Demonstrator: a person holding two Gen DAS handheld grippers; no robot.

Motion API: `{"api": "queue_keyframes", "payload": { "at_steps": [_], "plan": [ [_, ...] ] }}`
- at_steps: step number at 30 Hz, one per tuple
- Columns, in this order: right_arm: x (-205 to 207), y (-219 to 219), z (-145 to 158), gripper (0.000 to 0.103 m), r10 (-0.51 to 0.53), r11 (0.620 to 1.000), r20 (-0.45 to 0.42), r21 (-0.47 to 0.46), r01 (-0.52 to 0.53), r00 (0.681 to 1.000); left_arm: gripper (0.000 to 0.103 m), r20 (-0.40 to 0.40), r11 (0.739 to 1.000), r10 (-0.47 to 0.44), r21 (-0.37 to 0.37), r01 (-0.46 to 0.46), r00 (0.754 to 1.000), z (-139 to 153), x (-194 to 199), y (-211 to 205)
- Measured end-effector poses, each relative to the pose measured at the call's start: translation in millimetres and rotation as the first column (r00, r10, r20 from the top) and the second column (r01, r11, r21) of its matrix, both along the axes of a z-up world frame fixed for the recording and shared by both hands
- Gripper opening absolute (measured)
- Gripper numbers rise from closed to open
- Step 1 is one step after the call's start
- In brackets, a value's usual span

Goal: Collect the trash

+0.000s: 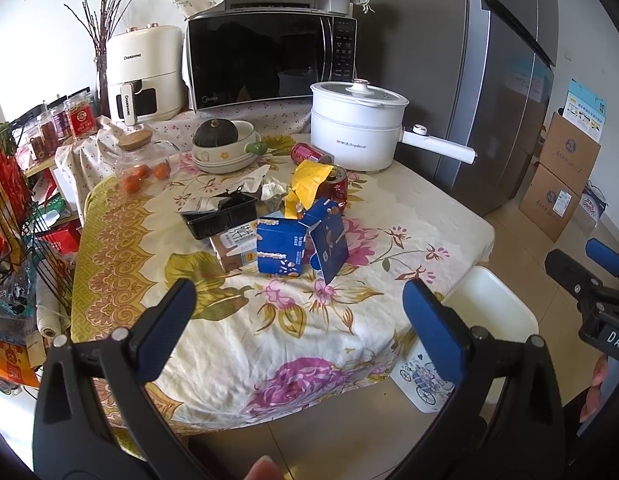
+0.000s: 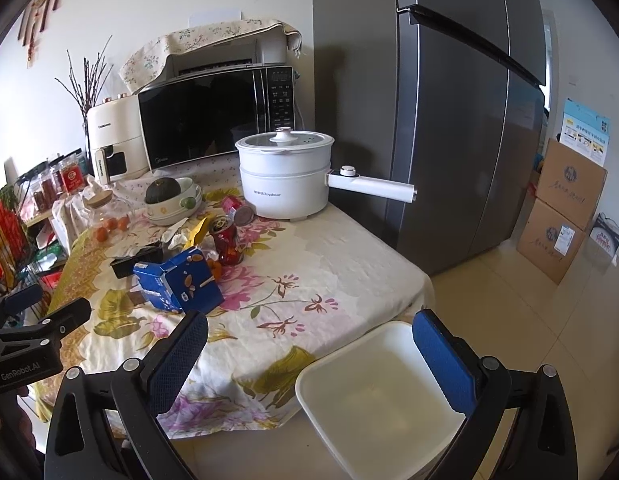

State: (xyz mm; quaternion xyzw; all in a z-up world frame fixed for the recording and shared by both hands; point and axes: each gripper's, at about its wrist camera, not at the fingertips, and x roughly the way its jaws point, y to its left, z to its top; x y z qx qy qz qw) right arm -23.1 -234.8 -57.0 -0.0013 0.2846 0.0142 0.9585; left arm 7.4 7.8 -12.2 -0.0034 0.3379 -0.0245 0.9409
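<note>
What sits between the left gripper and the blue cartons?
Only bare floral tablecloth lies between the open left gripper and the blue cartons, seen in the left wrist view.

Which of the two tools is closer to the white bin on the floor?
Right. The right tool hangs open just above the bin, one finger over its rim. The left tool is open over the table's near edge, with the bin off to its right.
</note>
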Motion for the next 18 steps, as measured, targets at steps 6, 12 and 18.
{"api": "queue_keyframes", "payload": {
  "at_steps": [6,12,18],
  "plan": [
    [-0.4,-0.1,0.2,0.103,0.001,1.000,0.007,-0.002,-0.001,1.000,0.102,0.006,1.000,0.000,0.001,0.000,1.000,0.5,-0.5,-0.7],
    [-0.6,0.7,0.1,0.103,0.001,1.000,0.007,-0.004,-0.001,1.000,0.102,0.006,1.000,0.002,-0.002,-0.002,1.000,0.4,-1.1,-1.0],
    [0.3,0.6,1.0,0.103,-0.001,1.000,0.006,-0.004,0.001,1.000,0.102,0.008,1.000,0.002,-0.004,-0.002,1.000,2.0,-0.5,-1.3]
  ]
}}
